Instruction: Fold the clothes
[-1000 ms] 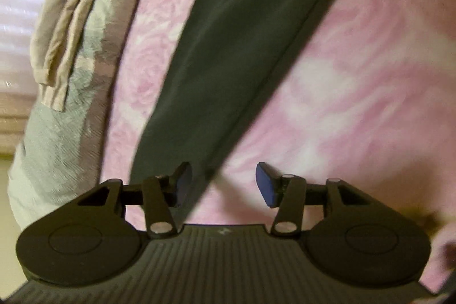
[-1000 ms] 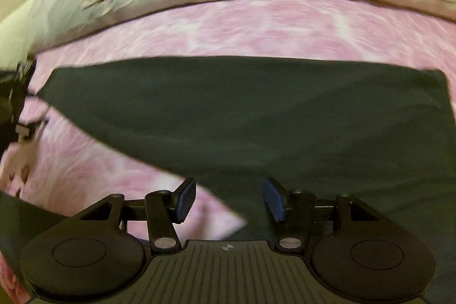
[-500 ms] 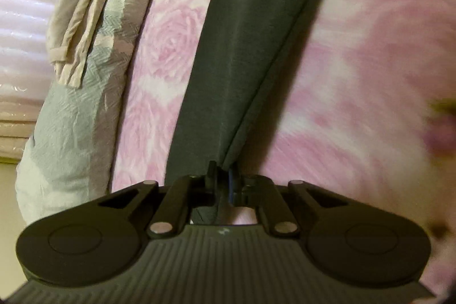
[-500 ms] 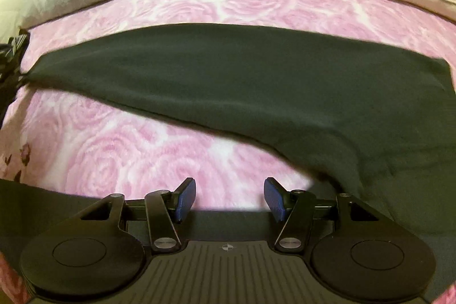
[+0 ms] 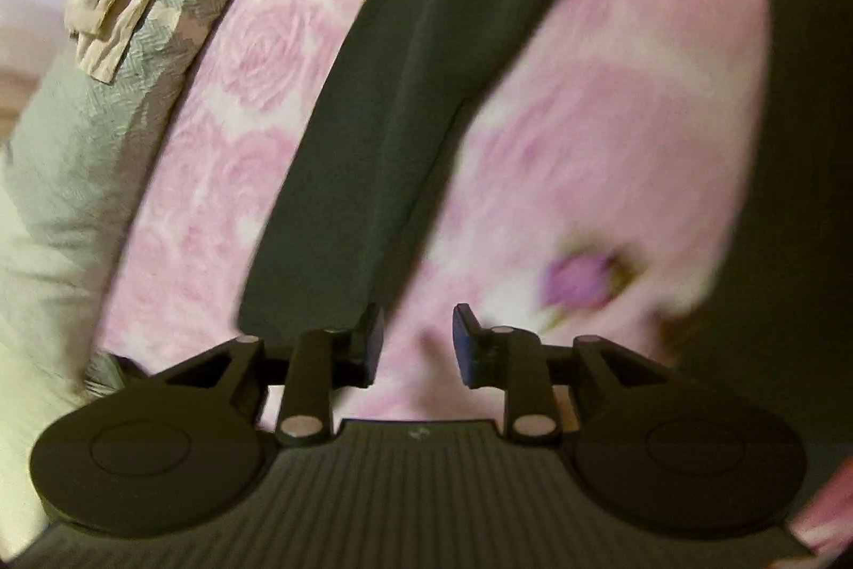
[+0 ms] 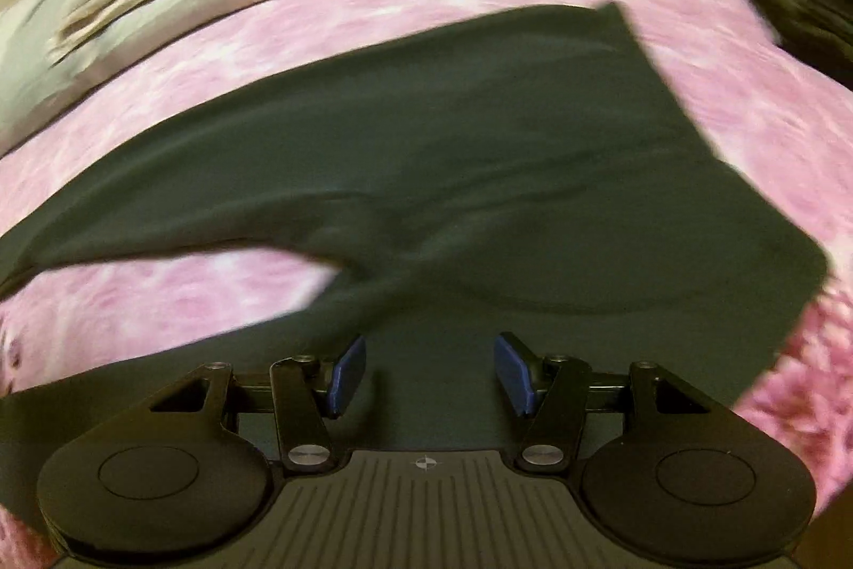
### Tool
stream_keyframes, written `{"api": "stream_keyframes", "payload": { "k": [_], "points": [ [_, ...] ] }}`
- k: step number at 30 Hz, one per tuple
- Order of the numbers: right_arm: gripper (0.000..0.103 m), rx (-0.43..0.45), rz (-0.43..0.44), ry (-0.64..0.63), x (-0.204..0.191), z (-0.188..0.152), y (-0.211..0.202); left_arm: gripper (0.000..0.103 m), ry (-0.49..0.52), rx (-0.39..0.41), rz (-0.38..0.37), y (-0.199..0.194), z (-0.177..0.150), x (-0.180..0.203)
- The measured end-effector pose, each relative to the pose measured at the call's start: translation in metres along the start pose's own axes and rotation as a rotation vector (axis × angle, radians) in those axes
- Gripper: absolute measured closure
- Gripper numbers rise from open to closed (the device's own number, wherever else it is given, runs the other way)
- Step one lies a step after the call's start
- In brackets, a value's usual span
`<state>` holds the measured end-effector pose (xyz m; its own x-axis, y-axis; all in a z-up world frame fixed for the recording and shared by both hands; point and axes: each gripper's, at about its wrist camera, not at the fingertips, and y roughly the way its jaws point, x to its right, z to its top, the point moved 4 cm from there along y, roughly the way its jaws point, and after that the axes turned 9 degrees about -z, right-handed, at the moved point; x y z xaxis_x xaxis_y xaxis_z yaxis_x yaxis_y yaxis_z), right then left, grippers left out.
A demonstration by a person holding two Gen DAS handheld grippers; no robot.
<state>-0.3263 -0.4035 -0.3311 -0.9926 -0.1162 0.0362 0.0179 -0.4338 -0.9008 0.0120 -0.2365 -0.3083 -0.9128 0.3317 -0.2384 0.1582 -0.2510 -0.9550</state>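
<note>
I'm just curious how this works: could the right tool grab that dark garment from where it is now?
Probably yes. The right tool is open and sits just over the dark garment, which lies flat on the pink bedspread. Nothing lies between them.

The dark green garment (image 6: 480, 153) is soft, matt cloth. The pink rose bedspread (image 5: 613, 99) looks fuzzy. Each gripper (image 6: 429, 374) is matt black plastic with shiny metal pins.

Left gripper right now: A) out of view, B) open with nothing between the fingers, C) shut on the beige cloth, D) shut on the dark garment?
B: the left gripper has its jaws apart over the pink rose bedspread, and the dark garment ends just beyond its left finger, not pinched.
</note>
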Motion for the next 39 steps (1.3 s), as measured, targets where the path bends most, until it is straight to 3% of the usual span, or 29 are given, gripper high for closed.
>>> {"api": "stream_keyframes", "payload": {
  "k": [2, 5, 9, 12, 15, 16, 17, 20, 25, 26, 27, 29, 30, 34, 39],
  "points": [
    [0.045, -0.009, -0.036, 0.036, 0.029, 0.001, 0.002, 0.075, -0.056, 0.056, -0.115, -0.013, 0.023, 0.022],
    [0.045, -0.01, -0.103, 0.107, 0.073, 0.003, 0.008, 0.071, -0.034, 0.126, -0.242, -0.021, 0.065, 0.068],
    [0.045, -0.009, -0.163, 0.252, 0.134, 0.007, 0.016, 0.07, 0.012, 0.217, -0.365, -0.018, 0.13, 0.125],
    [0.045, -0.008, -0.205, 0.36, 0.18, 0.01, 0.022, 0.068, 0.036, 0.238, -0.428, -0.007, 0.173, 0.164],
    [0.046, -0.022, -0.098, 0.44, 0.204, 0.009, 0.037, 0.068, 0.078, 0.191, -0.439, 0.009, 0.193, 0.192],
    [0.053, -0.037, -0.055, 0.461, 0.209, 0.009, 0.044, 0.071, 0.095, 0.168, -0.437, 0.015, 0.196, 0.2],
    [0.09, -0.044, -0.045, 0.463, 0.213, 0.009, 0.046, 0.073, 0.106, 0.147, -0.431, 0.019, 0.197, 0.206],
    [0.094, -0.045, -0.036, 0.461, 0.226, 0.01, 0.045, 0.091, 0.093, 0.103, -0.409, 0.015, 0.188, 0.207],
    [0.093, -0.051, -0.043, 0.425, 0.224, 0.007, 0.042, 0.094, 0.021, 0.074, -0.353, -0.009, 0.157, 0.211],
    [0.087, -0.049, -0.054, 0.403, 0.22, 0.008, 0.041, 0.093, -0.006, 0.068, -0.335, -0.014, 0.147, 0.21],
    [0.066, -0.046, -0.069, 0.382, 0.214, 0.009, 0.038, 0.091, -0.034, 0.063, -0.318, -0.019, 0.138, 0.208],
    [0.042, -0.04, -0.098, 0.339, 0.203, 0.011, 0.033, 0.09, -0.089, 0.053, -0.283, -0.029, 0.118, 0.205],
    [0.037, -0.025, -0.107, 0.3, 0.194, 0.011, 0.026, 0.089, -0.116, 0.045, -0.267, -0.034, 0.106, 0.202],
    [0.037, 0.021, -0.097, 0.164, 0.149, 0.003, 0.002, 0.073, -0.201, 0.006, -0.196, -0.046, 0.044, 0.182],
    [0.037, 0.026, 0.028, 0.011, 0.054, -0.032, -0.004, 0.072, -0.27, -0.043, -0.162, -0.037, -0.04, 0.155]
  ]
}}
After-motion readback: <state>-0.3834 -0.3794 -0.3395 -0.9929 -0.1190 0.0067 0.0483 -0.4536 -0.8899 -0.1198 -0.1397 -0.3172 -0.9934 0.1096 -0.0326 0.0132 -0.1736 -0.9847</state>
